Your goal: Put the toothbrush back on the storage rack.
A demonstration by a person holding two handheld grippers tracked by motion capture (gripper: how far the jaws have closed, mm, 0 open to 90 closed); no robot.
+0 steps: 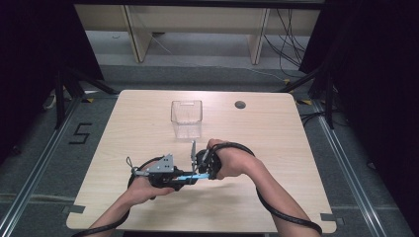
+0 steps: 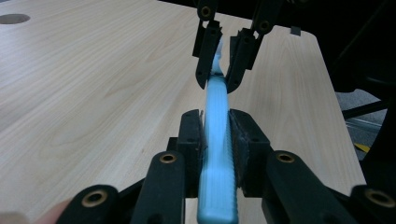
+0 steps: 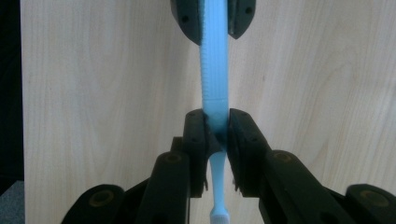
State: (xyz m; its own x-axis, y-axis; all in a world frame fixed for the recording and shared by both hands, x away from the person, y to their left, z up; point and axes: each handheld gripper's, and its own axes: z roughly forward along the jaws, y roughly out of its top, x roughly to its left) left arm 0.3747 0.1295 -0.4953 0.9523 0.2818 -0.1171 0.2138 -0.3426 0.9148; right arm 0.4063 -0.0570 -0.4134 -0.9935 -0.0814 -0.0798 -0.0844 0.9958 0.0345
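Blue toothbrush [image 2: 218, 140] clamped between both grippers, left [image 1: 184, 179] and right [image 1: 201, 168] (hands level, facing).

- The desk [image 1: 148, 123] is pale wood-grain laminate, smooth, with a soft satin sheen; a round grey grommet [image 1: 240, 104] sits at its far right.
- The toothbrush [image 2: 217, 154] is light blue plastic, slightly translucent, its handle ribbed with fine ridges; near the head it turns smooth and whitish.
- The left claw [image 2: 215, 135] and the right claw [image 3: 216, 128] are matt black plastic, with brass-coloured rivets at the joints; the pads look rough-textured.
- The container [image 1: 187, 117] on the far middle of the desk is clear, glossy plastic or glass.
- The floor [image 1: 44, 163] is dull grey carpet-like covering.
- The cables are matt black rubbery sheathing.
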